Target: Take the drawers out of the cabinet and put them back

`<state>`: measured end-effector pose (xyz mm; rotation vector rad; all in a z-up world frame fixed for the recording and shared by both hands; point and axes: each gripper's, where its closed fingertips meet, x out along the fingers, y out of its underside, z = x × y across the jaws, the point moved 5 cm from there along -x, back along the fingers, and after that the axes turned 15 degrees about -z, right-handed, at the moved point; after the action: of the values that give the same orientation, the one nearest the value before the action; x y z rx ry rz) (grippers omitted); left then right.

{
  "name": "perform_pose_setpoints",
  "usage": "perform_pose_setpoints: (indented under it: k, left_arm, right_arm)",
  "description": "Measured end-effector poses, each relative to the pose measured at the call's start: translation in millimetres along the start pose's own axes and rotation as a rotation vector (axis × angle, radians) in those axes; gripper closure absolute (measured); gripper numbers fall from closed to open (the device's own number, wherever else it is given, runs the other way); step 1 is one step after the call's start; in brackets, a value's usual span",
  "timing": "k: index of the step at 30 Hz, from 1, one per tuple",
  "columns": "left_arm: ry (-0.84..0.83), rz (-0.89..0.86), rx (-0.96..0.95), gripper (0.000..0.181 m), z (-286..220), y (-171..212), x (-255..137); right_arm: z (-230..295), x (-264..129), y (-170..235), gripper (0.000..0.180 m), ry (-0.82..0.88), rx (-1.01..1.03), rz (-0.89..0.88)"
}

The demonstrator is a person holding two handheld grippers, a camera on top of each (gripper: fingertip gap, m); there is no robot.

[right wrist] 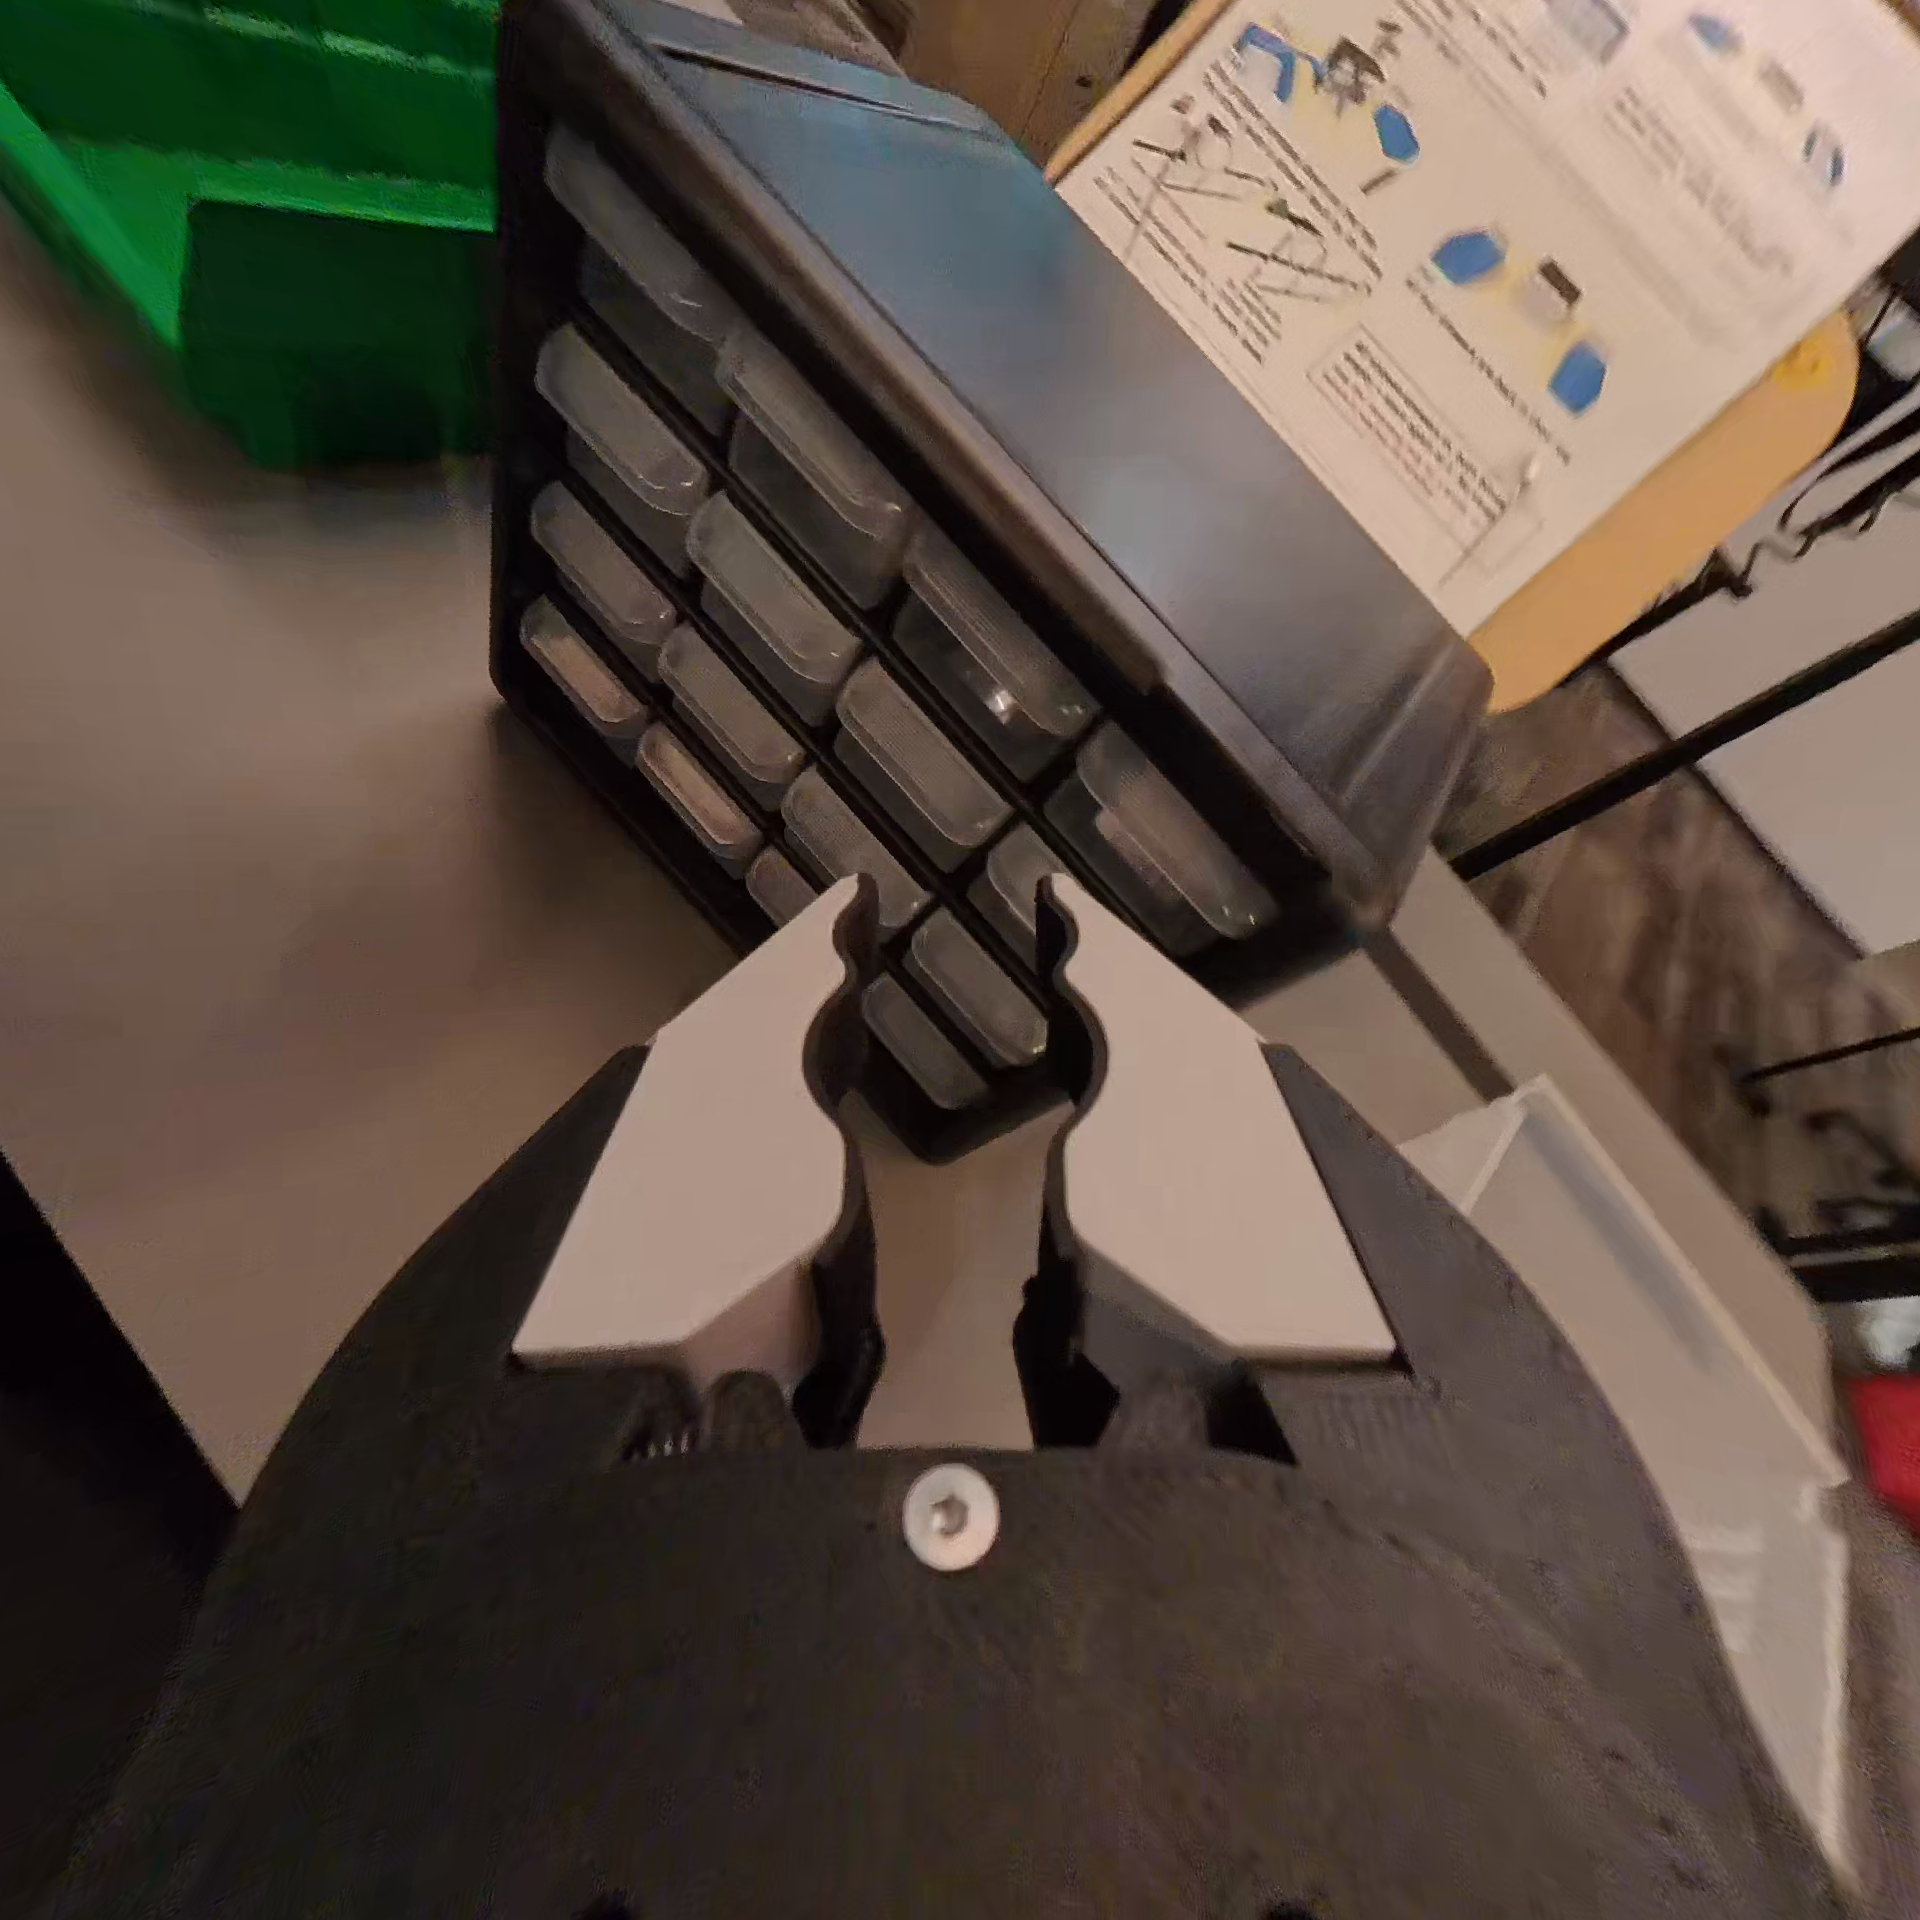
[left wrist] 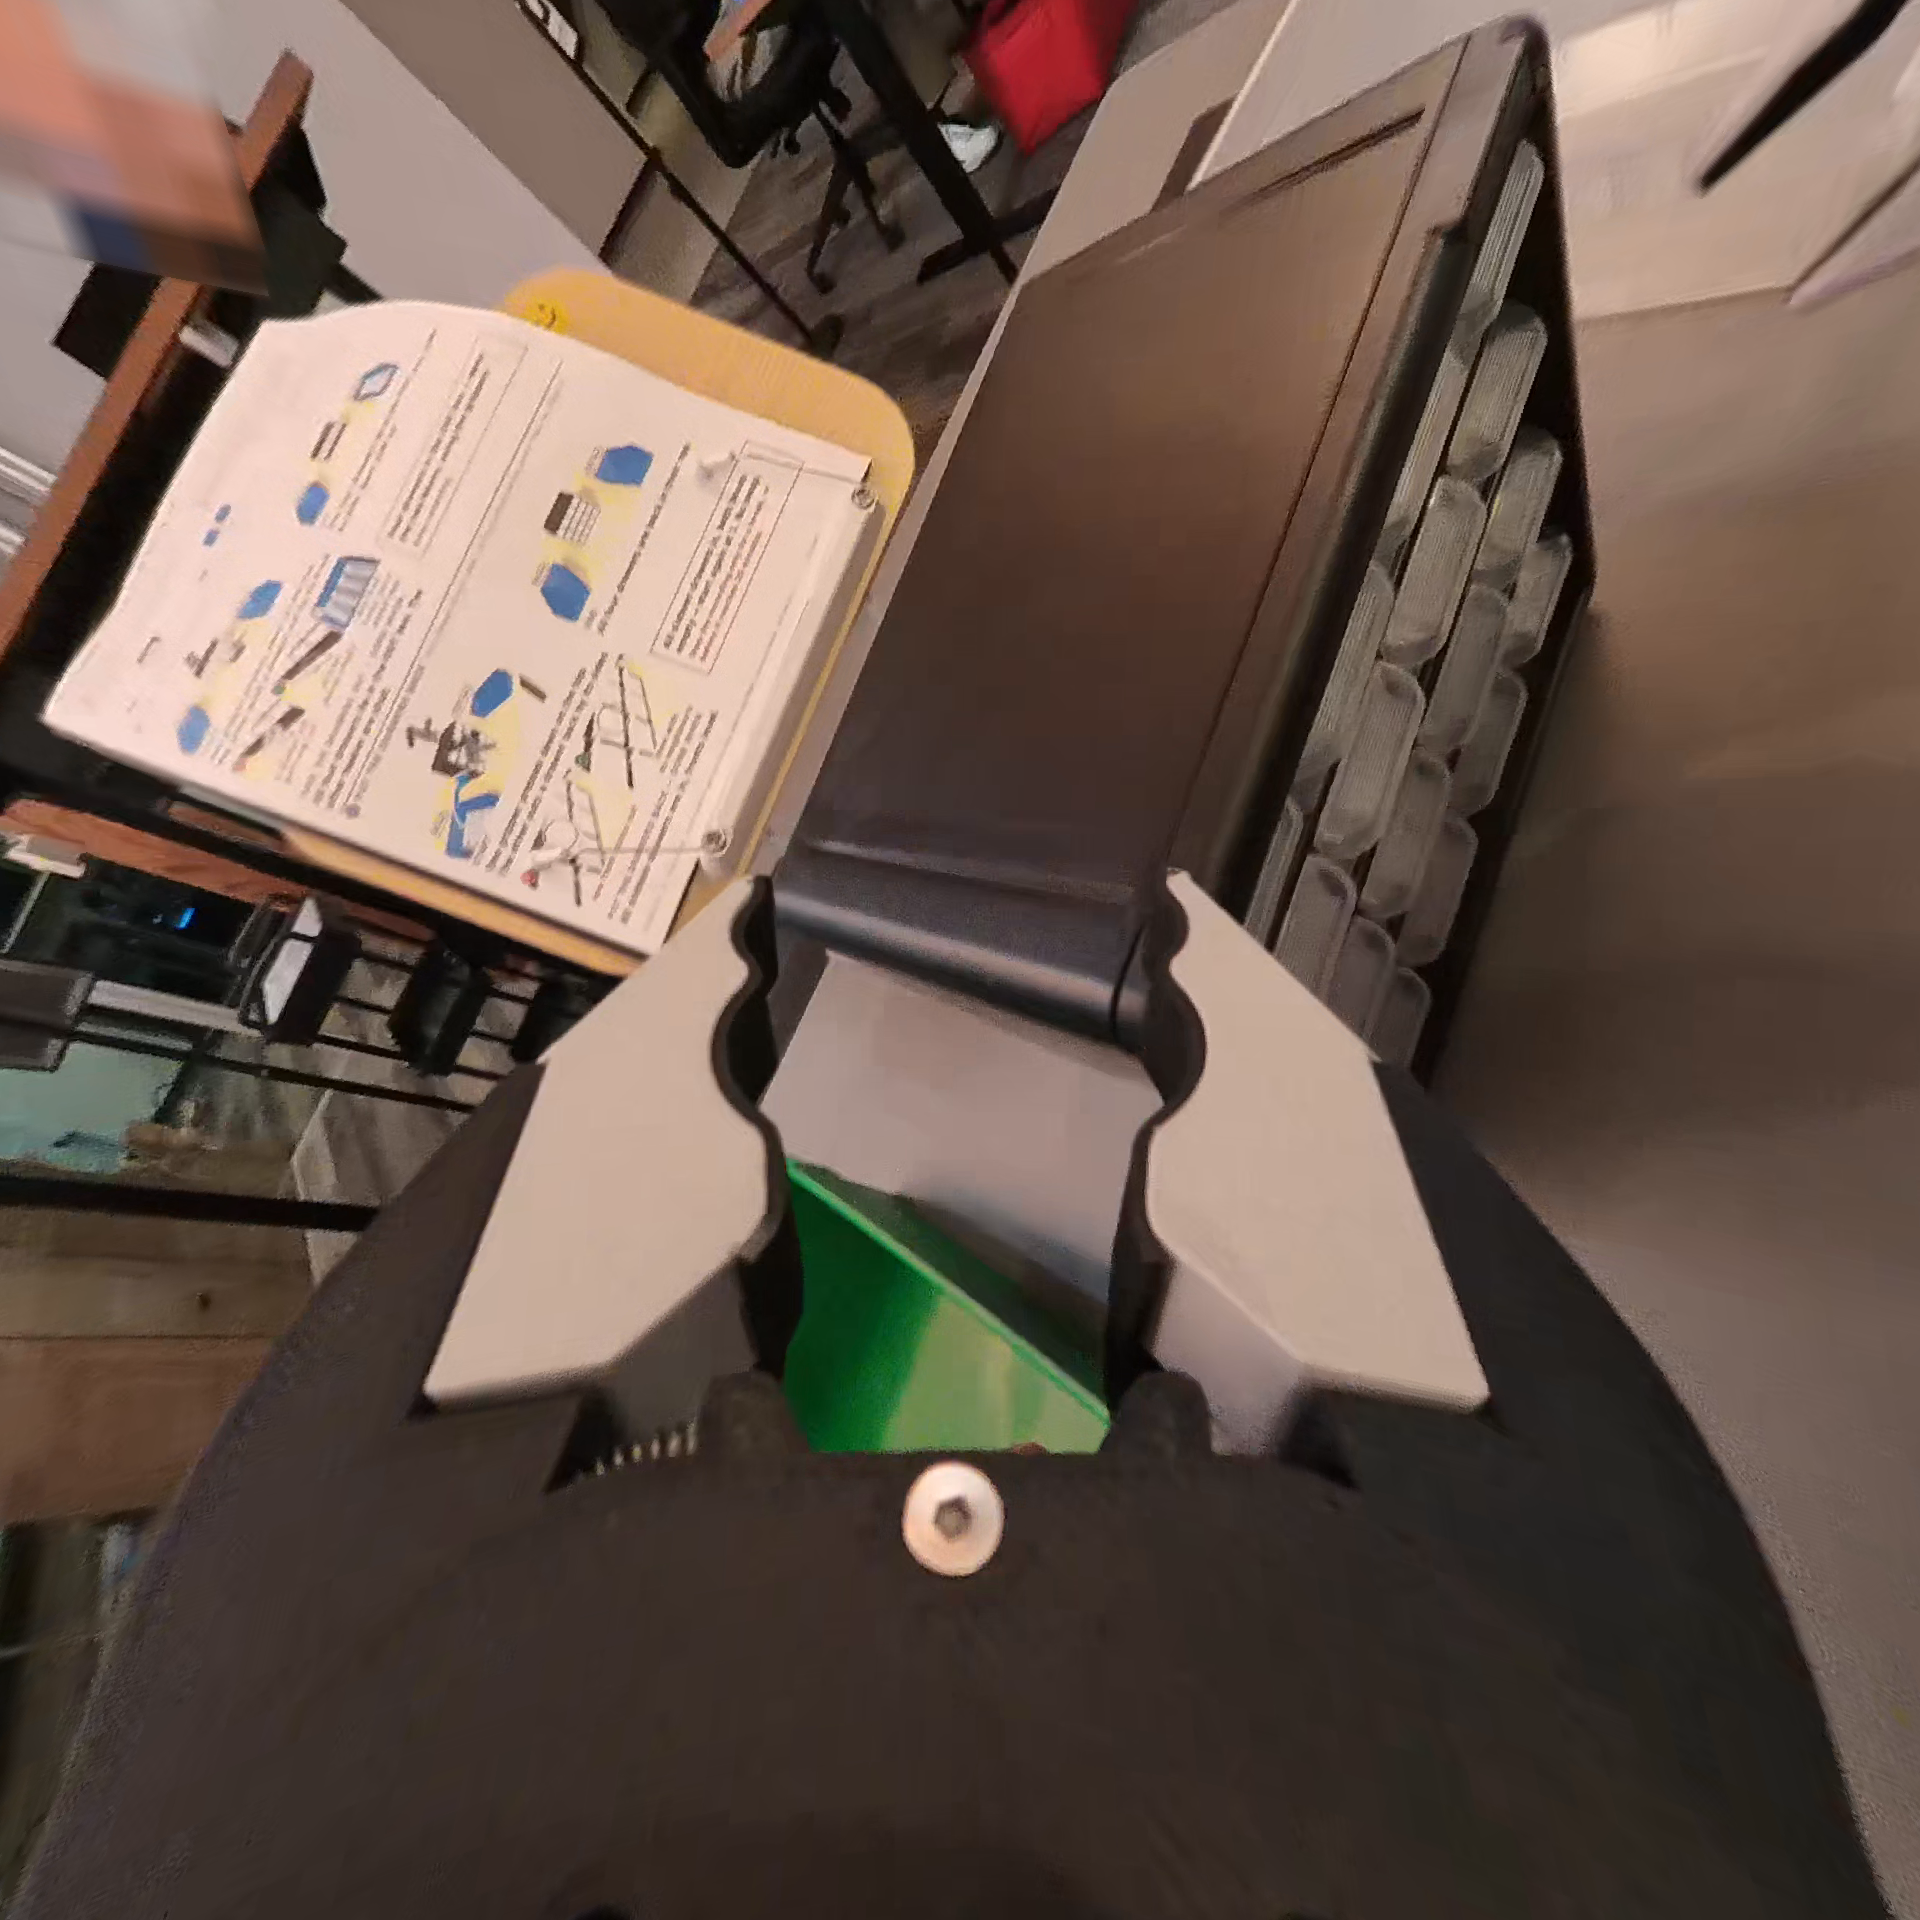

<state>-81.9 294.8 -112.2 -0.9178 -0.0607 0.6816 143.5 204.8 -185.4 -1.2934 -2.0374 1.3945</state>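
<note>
Gaping wide, the left gripper [left wrist: 961, 914] has its grey fingers [left wrist: 644, 1143] on either side of the rear corner of the black drawer cabinet [left wrist: 1122, 582], the right fingertip close against the cabinet's rounded edge; whether it touches cannot be told. Nothing is held between the jaws. Beyond the cabinet's dark side panel, its clear plastic drawers [left wrist: 1455, 665] show in rows along the front. A green bin [left wrist: 914, 1340] sits below, seen between the fingers. To the left, a printed instruction sheet [left wrist: 468, 613] lies on a tan board [left wrist: 790, 364].

The right gripper [right wrist: 951, 894] is parted to a narrower gap and empty, its tips just in front of the lowest drawers [right wrist: 966, 987] at the cabinet's [right wrist: 1143, 436] corner. All drawers visible sit inside their slots. The cabinet stands on a beige table [right wrist: 260, 831], with the green bin [right wrist: 260, 229] behind it.
</note>
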Motion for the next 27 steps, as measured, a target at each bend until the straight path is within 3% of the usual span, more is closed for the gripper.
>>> perform_pose_setpoints:
  k: [7, 14, 24, 27]
  left_arm:
    - [-0.024, -0.059, -0.169, 0.127, 9.8, -1.4, 38.9]
    - [-0.086, -0.039, -0.277, 0.142, 11.2, 13.7, 57.3]
    - [-0.027, -0.101, -0.398, 0.14, 13.3, 16.3, 56.7]
    - [-0.026, -0.112, -0.387, 0.141, 12.8, 15.5, 56.4]
  right_arm:
    - [13.2, 29.8, -24.5, 0.147, 0.089, -0.419, -0.022]
    - [-1.1, 56.9, -17.8, 0.138, 0.169, -0.68, 0.011]
    - [-1.5, 55.5, -18.4, 0.15, 0.182, -0.731, -0.009]
    - [10.5, 44.3, -15.3, 0.169, 0.115, -0.736, -0.006]
